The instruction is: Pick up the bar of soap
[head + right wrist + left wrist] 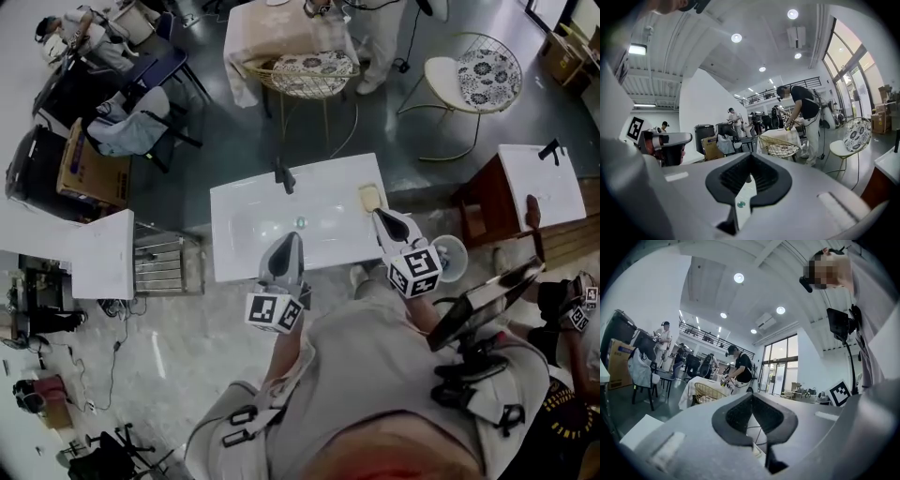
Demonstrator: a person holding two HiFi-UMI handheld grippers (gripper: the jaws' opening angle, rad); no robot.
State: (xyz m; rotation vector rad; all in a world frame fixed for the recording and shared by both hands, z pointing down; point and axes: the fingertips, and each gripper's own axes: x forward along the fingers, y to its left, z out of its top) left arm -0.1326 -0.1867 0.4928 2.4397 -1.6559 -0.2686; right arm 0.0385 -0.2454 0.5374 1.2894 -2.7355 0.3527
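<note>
In the head view the pale yellow bar of soap lies on the right end of the white sink top, beside the basin. A dark faucet stands at the back edge. My right gripper is shut and empty, its tip just short of the soap on the near side. My left gripper is shut too, over the front edge of the sink top near the basin. The right gripper view shows its closed jaws with the basin drain below them. The left gripper has nothing in its jaws. Neither gripper view shows the soap.
Two wire chairs with patterned cushions stand beyond the sink. Another white counter on a brown cabinet is at the right, a white slab at the left. A small round bucket sits on the floor by my right side. People work in the background.
</note>
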